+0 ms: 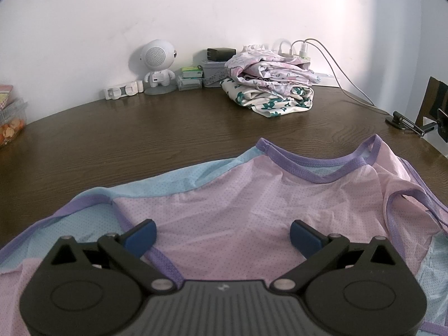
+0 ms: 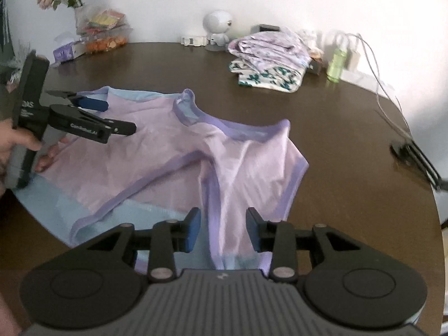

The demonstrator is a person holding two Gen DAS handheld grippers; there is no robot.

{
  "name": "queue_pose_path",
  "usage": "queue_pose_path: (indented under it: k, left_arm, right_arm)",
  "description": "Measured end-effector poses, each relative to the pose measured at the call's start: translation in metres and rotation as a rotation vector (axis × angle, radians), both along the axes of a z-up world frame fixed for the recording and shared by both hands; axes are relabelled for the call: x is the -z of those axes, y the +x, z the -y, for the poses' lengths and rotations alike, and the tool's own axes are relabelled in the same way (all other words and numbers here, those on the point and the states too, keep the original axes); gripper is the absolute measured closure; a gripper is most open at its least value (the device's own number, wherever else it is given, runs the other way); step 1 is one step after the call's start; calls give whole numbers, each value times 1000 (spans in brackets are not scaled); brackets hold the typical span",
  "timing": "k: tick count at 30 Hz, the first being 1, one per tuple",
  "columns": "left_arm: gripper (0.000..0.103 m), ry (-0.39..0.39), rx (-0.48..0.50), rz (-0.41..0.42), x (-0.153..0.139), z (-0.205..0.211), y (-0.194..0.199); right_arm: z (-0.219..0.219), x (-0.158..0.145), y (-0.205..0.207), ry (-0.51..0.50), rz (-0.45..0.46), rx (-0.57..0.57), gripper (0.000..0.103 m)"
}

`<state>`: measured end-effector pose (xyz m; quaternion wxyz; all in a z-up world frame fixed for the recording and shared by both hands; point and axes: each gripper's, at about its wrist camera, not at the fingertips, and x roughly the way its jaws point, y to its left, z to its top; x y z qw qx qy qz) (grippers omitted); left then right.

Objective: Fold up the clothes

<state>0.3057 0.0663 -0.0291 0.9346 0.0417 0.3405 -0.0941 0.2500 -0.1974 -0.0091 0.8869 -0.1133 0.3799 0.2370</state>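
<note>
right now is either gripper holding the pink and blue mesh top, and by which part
Nothing is held. The left gripper hovers wide open over the pink and blue mesh top. The right gripper is open astride a purple-trimmed edge, pads not pressing.

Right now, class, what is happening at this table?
A person is folding a pink and blue top with purple trim, spread on the dark wooden table. The left tongs hang open over it. The right tongs are open too, with a fold of cloth between them. A stack of folded clothes waits near the wall.
</note>
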Motion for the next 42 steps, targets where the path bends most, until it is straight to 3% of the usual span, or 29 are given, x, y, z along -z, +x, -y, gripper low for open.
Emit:
queue_pose_path:
  k: [5, 6, 7, 9, 12, 14, 23, 24, 26, 27, 28, 32, 35, 36, 37, 42]
  left_arm:
    - [1, 0, 0, 0, 0, 0, 0]
    - [1, 0, -1, 0, 0, 0, 0]
    - [1, 0, -1, 0, 0, 0, 0]
    - [1, 0, -1, 0, 0, 1, 0]
    - [1, -1, 0, 0, 0, 1, 0]
    - [1, -1, 0, 0, 0, 0, 0]
    - [0, -1, -1, 0, 0, 1, 0]
    - [0, -1, -1, 0, 0, 1, 0]
    - [0, -1, -1, 0, 0, 1, 0]
    - [0, -1, -2, 0, 0, 1, 0]
    - [0, -1, -2, 0, 0, 2, 0]
    - [0, -1, -1, 0, 0, 1, -1]
    - [0, -2, -1, 0, 0, 2, -1]
    - [0, -2, -1, 0, 0, 2, -1]
    - [0, -2, -2, 0, 0, 2, -1]
    - [0, -2, -2, -1, 0, 2, -1]
  right_arm:
    - [-19, 7, 22, -53, 49, 37, 68]
    - [-23, 8, 26, -77, 52, 47, 72]
    - [-26, 10, 29, -94, 45, 44, 85]
    - [-30, 14, 33, -142, 33, 41, 98]
    - [-26, 15, 30, -192, 72, 62, 99]
    - [-17, 12, 28, -169, 83, 60, 98]
    - [-6, -8, -1, -168, 90, -90, 98]
    - [-6, -8, -1, -151, 87, -89, 96]
    - [-6, -9, 3, -102, 81, -70, 74]
    - [-7, -9, 5, -87, 87, -57, 52]
    - [-8, -9, 8, -73, 92, -44, 52]
    - [-18, 2, 26, -119, 79, -6, 63]
    - [-21, 11, 39, -139, 40, 1, 84]
    - [-22, 15, 42, -142, 25, -3, 97]
    - [-21, 14, 42, -128, 15, -12, 101]
    - [1, -15, 39, -26, -20, -61, 101]
